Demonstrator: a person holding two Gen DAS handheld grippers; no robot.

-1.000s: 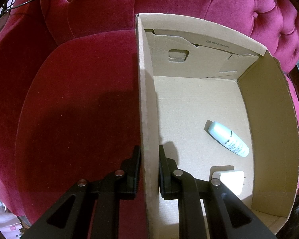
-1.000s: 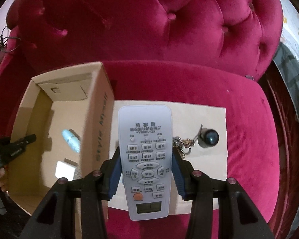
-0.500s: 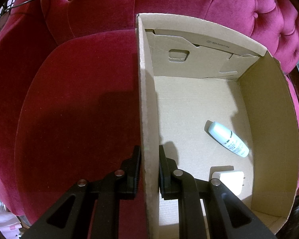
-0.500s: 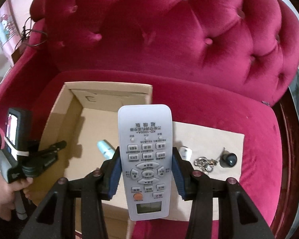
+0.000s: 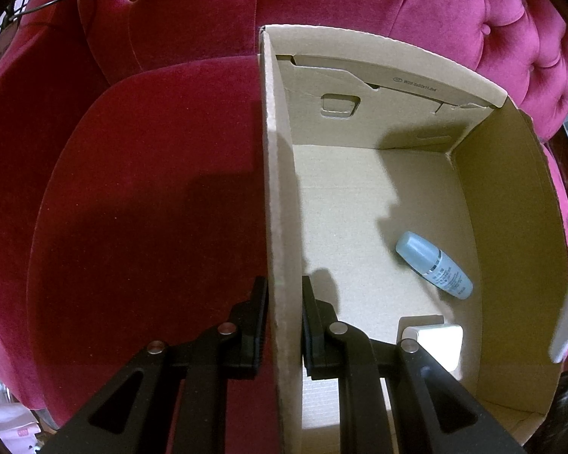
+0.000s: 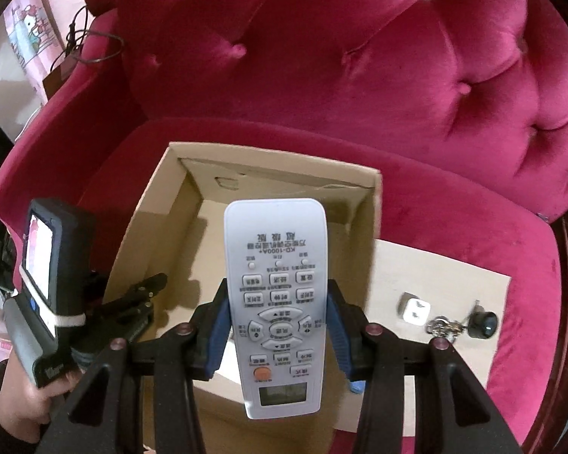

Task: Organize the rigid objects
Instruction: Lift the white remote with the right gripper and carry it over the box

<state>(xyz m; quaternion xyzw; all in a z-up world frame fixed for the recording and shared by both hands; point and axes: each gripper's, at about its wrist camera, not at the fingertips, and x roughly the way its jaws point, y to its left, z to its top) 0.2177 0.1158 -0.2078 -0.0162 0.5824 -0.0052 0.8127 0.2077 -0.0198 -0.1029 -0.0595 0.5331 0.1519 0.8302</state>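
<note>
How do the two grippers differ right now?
The left gripper is clamped on the box's side wall; the right gripper is shut on the remote and holds it above the box. The left's pads are black, the right's blue. The left's grip is narrow, the right's wide. Both angle downward.

A white remote (image 6: 278, 302) with grey buttons hangs face-up above an open cardboard box (image 5: 511, 196) on the red seat, where a pale blue bottle (image 5: 433, 265) lies on its side near a white adapter (image 5: 437, 336).
</note>
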